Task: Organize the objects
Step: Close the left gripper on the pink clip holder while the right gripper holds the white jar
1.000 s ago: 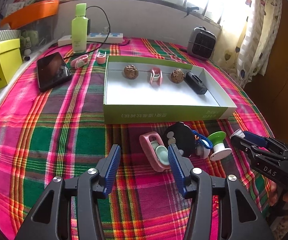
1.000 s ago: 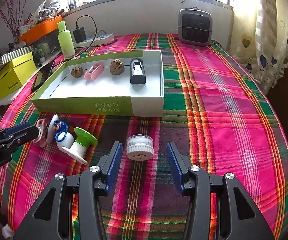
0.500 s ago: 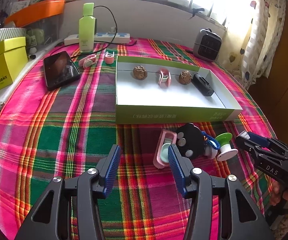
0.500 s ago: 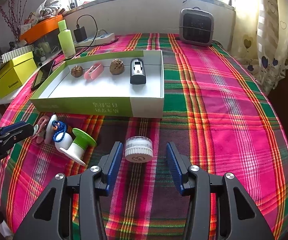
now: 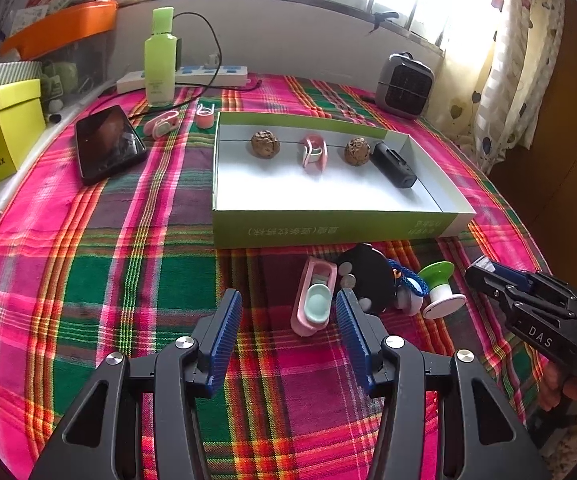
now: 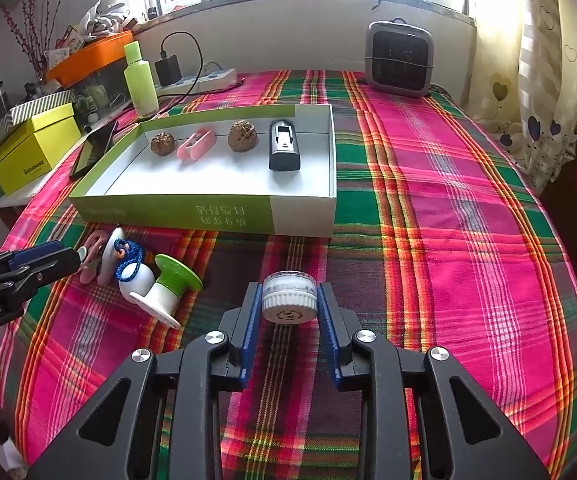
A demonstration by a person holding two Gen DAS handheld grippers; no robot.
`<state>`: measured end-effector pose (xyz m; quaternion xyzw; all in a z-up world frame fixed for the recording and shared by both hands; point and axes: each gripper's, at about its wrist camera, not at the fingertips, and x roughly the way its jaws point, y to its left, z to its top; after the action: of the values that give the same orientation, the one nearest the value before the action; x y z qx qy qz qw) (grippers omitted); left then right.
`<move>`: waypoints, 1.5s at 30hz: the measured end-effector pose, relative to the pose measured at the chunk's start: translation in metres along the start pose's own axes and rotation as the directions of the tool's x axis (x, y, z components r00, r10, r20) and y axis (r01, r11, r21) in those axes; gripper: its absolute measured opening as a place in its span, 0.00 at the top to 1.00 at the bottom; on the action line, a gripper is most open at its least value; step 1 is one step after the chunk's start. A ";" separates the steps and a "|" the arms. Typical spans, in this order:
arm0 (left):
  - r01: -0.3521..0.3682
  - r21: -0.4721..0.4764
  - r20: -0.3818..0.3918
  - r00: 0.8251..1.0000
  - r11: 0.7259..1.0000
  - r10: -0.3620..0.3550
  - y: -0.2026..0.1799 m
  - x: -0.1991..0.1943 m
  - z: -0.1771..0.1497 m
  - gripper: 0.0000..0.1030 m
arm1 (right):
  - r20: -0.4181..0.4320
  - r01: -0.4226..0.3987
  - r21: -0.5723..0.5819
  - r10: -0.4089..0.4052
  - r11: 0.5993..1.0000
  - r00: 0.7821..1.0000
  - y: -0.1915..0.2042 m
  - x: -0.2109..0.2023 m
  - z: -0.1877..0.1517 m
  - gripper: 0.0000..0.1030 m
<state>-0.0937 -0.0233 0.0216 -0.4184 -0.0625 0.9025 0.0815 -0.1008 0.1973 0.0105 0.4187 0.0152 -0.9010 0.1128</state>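
Blue-padded and black-framed, the right gripper (image 6: 287,309) has just been closing, and its pads now press on both sides of a small round white jar (image 6: 288,297) with a ribbed lid, which sits on the plaid tablecloth (image 6: 448,240) near its front edge; whether the jar has left the cloth I cannot tell. The left gripper (image 5: 288,322) hangs with its jaws apart and holds nothing; the pink oblong case (image 5: 315,301) with a mint insert lies just ahead of its tips. Beside that case, still loose on the cloth, are a black round toy (image 5: 364,278), a blue cord (image 5: 408,282) and a green-and-white spool-shaped piece (image 5: 440,288), bunched together just in front of the tray's near wall. Further back, the shallow green-and-white box tray (image 5: 328,228) already carries four things in a row along its far wall: two walnuts (image 5: 265,144), a pink clip (image 5: 313,153) between them and a black rectangular device (image 5: 392,164) at the right end. The near half of the tray floor is bare, so there is room for more. Beyond the tray's far left corner, a second pink clip (image 5: 162,125) and a small pink piece (image 5: 205,116) lie near a phone (image 5: 108,144) and a green bottle (image 5: 160,68). By my reading, roughly half the sorting is done: four items placed, the jar in hand, the cluster and perhaps the two far pieces left.
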 end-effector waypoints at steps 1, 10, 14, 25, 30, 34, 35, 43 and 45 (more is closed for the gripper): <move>0.000 0.004 -0.003 1.000 1.000 0.000 0.000 0.001 0.000 0.53 | 0.000 -0.003 -0.002 0.003 1.000 1.000 0.001 0.000 0.000 0.72; -0.007 0.035 -0.032 0.999 0.999 0.009 -0.005 0.018 0.003 0.53 | 0.003 -0.009 -0.003 0.009 1.000 1.000 0.004 -0.001 0.000 0.72; -0.005 0.036 -0.028 1.000 0.999 0.006 -0.004 0.020 0.006 0.53 | 0.002 -0.009 -0.001 0.010 1.000 1.000 0.004 0.000 0.001 0.72; -0.042 0.017 -0.010 0.999 0.999 0.042 0.003 0.023 0.010 0.53 | -0.004 -0.016 -0.001 0.016 1.000 1.000 0.005 0.002 0.002 0.72; -0.045 0.019 -0.005 0.999 0.999 0.045 0.004 0.026 0.013 0.54 | -0.003 -0.018 -0.001 0.018 1.000 1.000 0.005 0.003 0.002 0.72; -0.052 0.014 -0.007 0.999 0.999 0.052 0.004 0.026 0.014 0.57 | -0.004 -0.019 0.003 0.019 1.000 1.000 0.005 0.004 0.002 0.72; -0.050 0.014 -0.007 0.999 0.999 0.051 0.004 0.026 0.014 0.59 | -0.004 -0.019 0.003 0.019 1.000 1.000 0.005 0.004 0.002 0.72; -0.053 0.029 -0.009 0.999 0.998 0.053 0.000 0.027 0.013 0.69 | -0.007 -0.021 0.001 0.021 1.000 1.000 0.006 0.004 0.002 0.72; -0.051 0.031 -0.009 0.999 0.998 0.051 0.000 0.027 0.013 0.71 | -0.006 -0.022 0.001 0.022 1.000 1.000 0.006 0.004 0.002 0.72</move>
<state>-0.1209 -0.0185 0.0099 -0.4229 -0.0377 0.9031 0.0650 -0.1038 0.1905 0.0094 0.4215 0.0104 -0.8985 0.1226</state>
